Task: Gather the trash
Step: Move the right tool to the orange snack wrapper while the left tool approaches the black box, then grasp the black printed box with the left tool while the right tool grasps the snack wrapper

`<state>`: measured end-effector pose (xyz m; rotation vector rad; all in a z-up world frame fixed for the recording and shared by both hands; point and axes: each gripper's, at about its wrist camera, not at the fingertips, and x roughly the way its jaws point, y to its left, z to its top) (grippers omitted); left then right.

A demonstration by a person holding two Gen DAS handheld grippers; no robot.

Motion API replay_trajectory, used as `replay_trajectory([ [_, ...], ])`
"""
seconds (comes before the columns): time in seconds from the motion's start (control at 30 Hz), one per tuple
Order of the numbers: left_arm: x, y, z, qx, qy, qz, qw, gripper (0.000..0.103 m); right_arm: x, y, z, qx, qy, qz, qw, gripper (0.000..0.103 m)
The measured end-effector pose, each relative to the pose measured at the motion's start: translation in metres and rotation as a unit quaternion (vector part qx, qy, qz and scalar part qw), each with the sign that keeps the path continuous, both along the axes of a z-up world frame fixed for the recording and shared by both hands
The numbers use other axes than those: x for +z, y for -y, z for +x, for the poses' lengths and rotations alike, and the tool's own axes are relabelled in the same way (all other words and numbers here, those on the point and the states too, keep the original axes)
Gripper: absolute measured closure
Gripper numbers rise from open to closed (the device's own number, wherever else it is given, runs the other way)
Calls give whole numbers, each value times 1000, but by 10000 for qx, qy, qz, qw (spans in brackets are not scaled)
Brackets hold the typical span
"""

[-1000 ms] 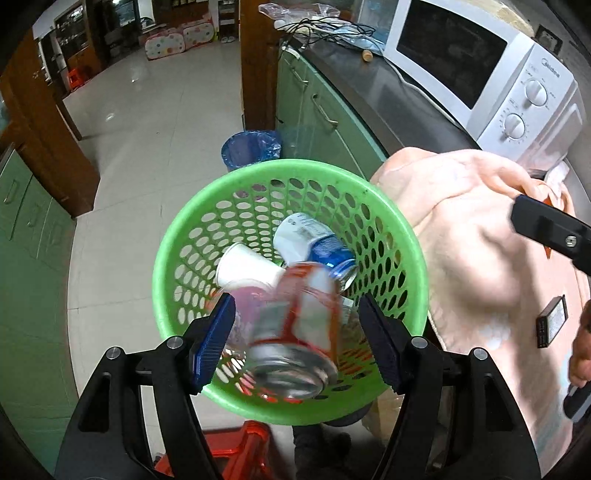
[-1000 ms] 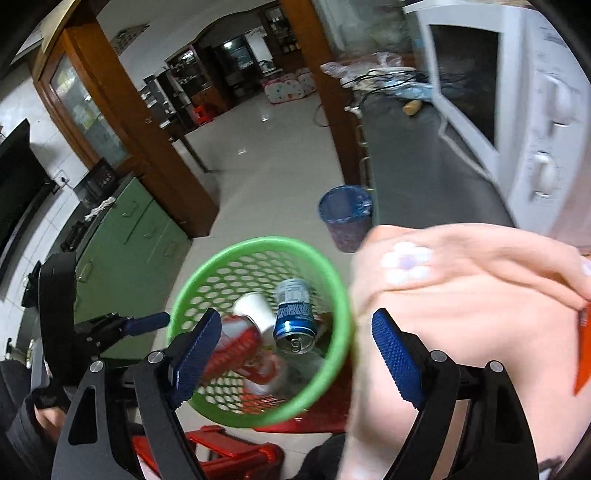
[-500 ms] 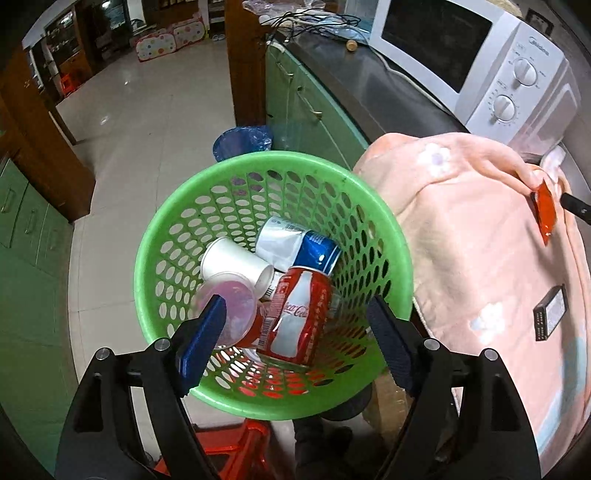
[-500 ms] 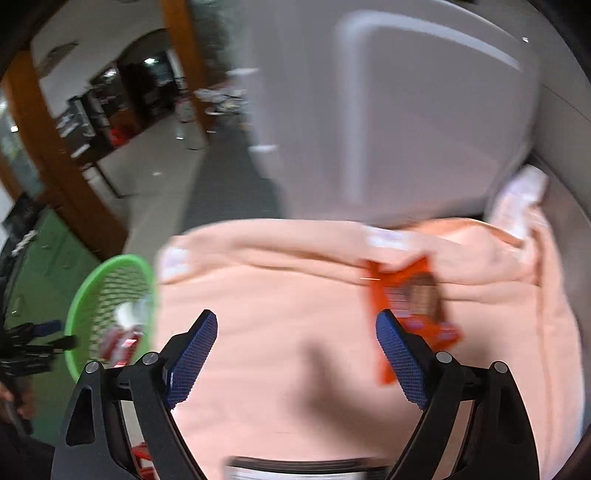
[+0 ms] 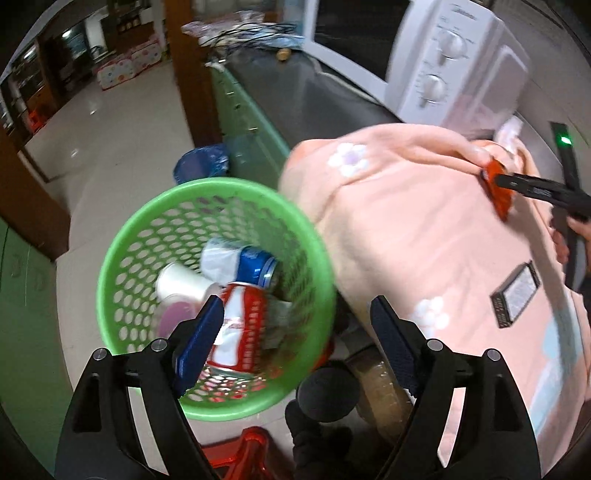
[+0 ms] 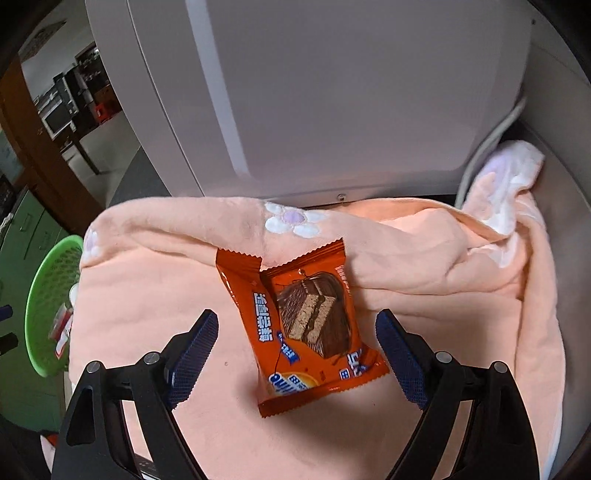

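A dark table [image 5: 314, 96] runs along the green cabinets, and the white microwave [image 5: 443, 55] stands on it as the chief landmark. Beyond the microwave, at the table's far end, lie tangled cables [image 5: 251, 29] and a small round brown thing [image 5: 283, 54]. On the near side of the microwave a peach blanket [image 6: 406, 258] with white flowers covers the table, bunched up against the oven's side. On the blanket, just before the microwave, lies an orange snack wrapper [image 6: 306, 325]; nearer than that lies a small dark box [image 5: 515, 294].
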<state>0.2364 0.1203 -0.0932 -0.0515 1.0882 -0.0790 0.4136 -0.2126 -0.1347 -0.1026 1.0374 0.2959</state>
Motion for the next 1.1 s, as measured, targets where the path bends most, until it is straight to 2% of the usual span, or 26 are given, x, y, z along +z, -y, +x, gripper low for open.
replay_trajectory([
  [0.17, 3, 31, -1, -398, 34, -117, 9991, 21, -13, 4, 5, 50, -159, -85, 9998, 28],
  [0.3, 4, 63, -2, -830, 61, -165, 9964, 20, -18, 11, 4, 38, -295, 46, 9995, 44],
  [0.43, 2, 98, -4, -1329, 66, -174, 9909, 19, -16, 20, -6, -49, -294, 163, 9994, 53],
  [0.6, -3, 151, -2, -2118, 101, -203, 9770, 17, -1, 34, -27, -172, -156, 314, 9992, 55],
  [0.77, -16, 205, 1, -2830, 86, -81, 9590, 17, 14, 52, -51, -236, -29, 348, 9991, 55],
  [0.87, -25, 225, 4, -3095, 41, -35, 9509, 17, 27, 59, -57, -320, 18, 393, 9987, 55],
  [1.03, -40, 245, 14, -3309, -24, 115, 9436, 19, 37, 69, -73, -469, 86, 450, 9978, 55],
  [1.1, -43, 250, 15, -3410, -10, 72, 9400, 23, 38, 71, -79, -493, 95, 447, 9977, 55],
])
